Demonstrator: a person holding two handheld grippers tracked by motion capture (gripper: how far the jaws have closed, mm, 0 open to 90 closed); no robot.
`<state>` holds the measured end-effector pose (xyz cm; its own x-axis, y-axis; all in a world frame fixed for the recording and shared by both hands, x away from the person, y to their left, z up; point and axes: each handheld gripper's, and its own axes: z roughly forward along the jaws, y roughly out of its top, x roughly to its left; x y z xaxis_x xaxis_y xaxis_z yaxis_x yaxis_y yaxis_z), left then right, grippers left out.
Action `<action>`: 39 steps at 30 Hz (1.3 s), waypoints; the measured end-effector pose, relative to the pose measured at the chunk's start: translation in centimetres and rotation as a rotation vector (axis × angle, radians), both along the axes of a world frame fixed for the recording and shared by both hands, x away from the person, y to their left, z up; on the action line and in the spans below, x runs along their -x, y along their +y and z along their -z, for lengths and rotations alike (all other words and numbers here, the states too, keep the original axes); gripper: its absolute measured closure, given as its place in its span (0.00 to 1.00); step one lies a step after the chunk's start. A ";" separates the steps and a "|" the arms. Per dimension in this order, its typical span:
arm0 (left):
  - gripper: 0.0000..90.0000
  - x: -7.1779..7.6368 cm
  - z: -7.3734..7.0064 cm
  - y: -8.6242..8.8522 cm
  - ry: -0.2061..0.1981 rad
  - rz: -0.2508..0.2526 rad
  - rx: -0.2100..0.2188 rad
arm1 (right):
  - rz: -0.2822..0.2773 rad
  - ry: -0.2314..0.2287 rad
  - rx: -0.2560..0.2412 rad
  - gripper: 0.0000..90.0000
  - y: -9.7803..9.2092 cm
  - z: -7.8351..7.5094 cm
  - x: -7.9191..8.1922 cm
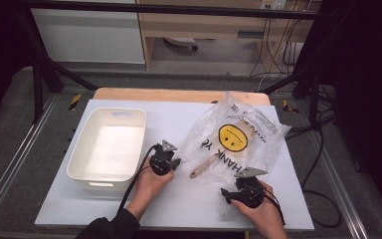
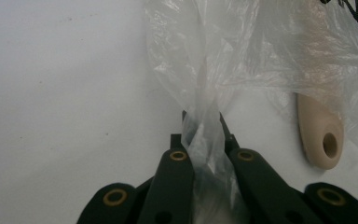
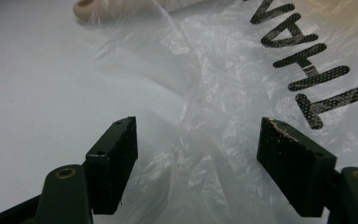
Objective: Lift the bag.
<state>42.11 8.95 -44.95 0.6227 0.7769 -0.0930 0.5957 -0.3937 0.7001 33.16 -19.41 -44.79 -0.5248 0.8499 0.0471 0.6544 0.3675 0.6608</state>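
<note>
Clear plastic bag (image 1: 238,137) with the smiley print lies crumpled on the white table (image 1: 189,199), wooden handle (image 2: 320,133) poking out of it. Left gripper (image 2: 204,122) has its jaws pinched tight on a twisted bit of the film. Right gripper (image 3: 196,140) sits with jaws spread wide, bag edge lying loose between them.

Clear plastic bag (image 1: 238,137) with yellow smiley face and black lettering; beige, possibly wooden, handle (image 1: 202,168); white bin (image 1: 107,149).
</note>
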 end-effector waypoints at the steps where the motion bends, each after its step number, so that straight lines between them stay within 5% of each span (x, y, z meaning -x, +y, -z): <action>1: 0.99 0.0 0.0 0.0 0.000 0.001 -0.001 | -0.006 0.002 0.018 0.33 0.0 0.1 0.1; 5: 0.99 0.1 0.0 -0.1 0.002 0.007 -0.002 | -0.005 -0.018 0.041 0.38 -0.1 0.3 0.6; 14: 0.99 0.2 -0.3 -0.1 0.015 0.016 0.012 | 0.022 -0.013 0.038 0.74 -1.4 0.0 0.6; 21: 0.99 0.6 -2.0 -0.4 0.000 0.034 0.043 | 0.005 -0.005 0.055 1.00 -1.5 -0.3 0.1; 33: 0.99 0.1 -5.5 0.4 0.003 0.031 0.097 | -0.005 -0.048 -0.057 1.00 -1.7 -3.6 -1.0; 39: 1.00 -0.7 -7.4 1.0 -0.005 0.026 0.101 | -0.029 -0.072 -0.056 1.00 -1.0 -5.7 -1.8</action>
<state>42.77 10.00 -37.55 0.6436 0.7470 -0.1668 0.5821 -0.3362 0.7403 34.96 -20.44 -39.05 -0.5527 0.8316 0.0554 0.5945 0.3467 0.7255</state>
